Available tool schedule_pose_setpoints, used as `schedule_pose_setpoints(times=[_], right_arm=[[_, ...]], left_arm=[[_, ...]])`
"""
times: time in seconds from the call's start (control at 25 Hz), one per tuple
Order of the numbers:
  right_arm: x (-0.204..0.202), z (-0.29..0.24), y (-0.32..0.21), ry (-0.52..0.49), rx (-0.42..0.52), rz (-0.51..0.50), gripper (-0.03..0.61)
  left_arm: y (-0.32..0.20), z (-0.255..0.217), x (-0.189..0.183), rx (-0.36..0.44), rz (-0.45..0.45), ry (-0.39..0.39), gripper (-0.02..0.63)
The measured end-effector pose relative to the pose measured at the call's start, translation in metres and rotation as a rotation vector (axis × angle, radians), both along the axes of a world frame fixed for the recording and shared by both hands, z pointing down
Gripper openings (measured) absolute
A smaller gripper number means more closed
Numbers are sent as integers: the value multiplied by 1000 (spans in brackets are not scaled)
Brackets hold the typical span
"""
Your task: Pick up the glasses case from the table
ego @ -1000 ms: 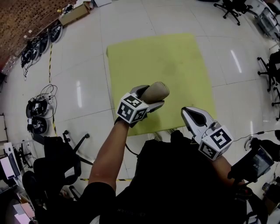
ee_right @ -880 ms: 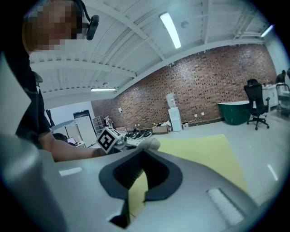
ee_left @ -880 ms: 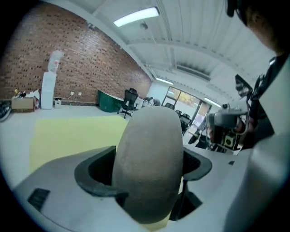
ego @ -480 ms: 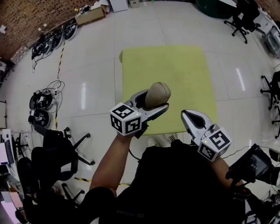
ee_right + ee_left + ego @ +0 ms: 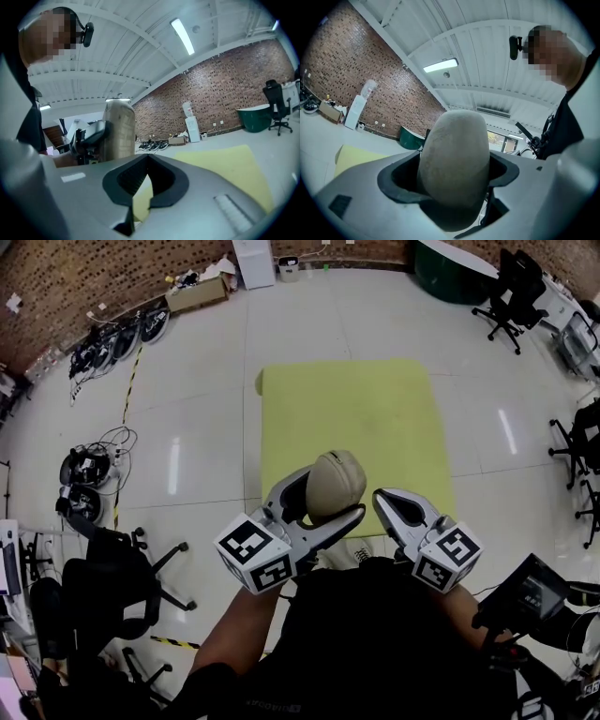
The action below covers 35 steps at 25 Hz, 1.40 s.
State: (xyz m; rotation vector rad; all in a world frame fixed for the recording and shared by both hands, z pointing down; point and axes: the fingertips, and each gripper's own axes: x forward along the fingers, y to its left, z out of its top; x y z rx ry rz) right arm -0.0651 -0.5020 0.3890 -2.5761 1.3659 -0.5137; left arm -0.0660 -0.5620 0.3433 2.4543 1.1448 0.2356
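Observation:
A tan, rounded glasses case [image 5: 335,484] is clamped between the jaws of my left gripper [image 5: 323,498], held up high over the near edge of the yellow-green table [image 5: 347,409]. In the left gripper view the case [image 5: 454,161] stands upright and fills the gap between the grey jaws. My right gripper [image 5: 392,507] hovers just right of the case, jaws shut with nothing in them. The right gripper view looks past its closed jaws [image 5: 147,187] at the case [image 5: 119,131] and the tabletop [image 5: 220,168].
Around the table lies a glossy white floor. Cables and round devices [image 5: 82,479] lie at the left, black office chairs [image 5: 122,568] at lower left and at the right edge [image 5: 511,282]. A brick wall with boxes [image 5: 197,292] runs along the far side.
My left gripper has lifted the case up toward the camera and slightly right. The view has tilted to show more of the far floor. The right gripper has shifted a little left.

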Motion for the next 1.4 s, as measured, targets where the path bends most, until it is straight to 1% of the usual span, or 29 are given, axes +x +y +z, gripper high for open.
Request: schedule_pose_setpoints(times=[0.12,0.24,0.48,0.8,1.04,1.4], right_arm=[[-4,-5,8,16,6,11,2],[-9,-7,13,28,9,19,2],[-23,-15,17,67,15,8,2],[-41,-20,38,91,20,-16,2],[-64,-26,69,111,24,-34,2],[-94,-26,122,106,25,-51,2]], left_arm=[[6,0,-11,52,-18,22,419],[6,7,-18,81,-22,28,419],[1,12,-37,63,-53,6,419],[20,9,-54,87,-78,33,419],[47,5,-75,95,-110,31,419],[91,3,-109,111,-162,36,420]])
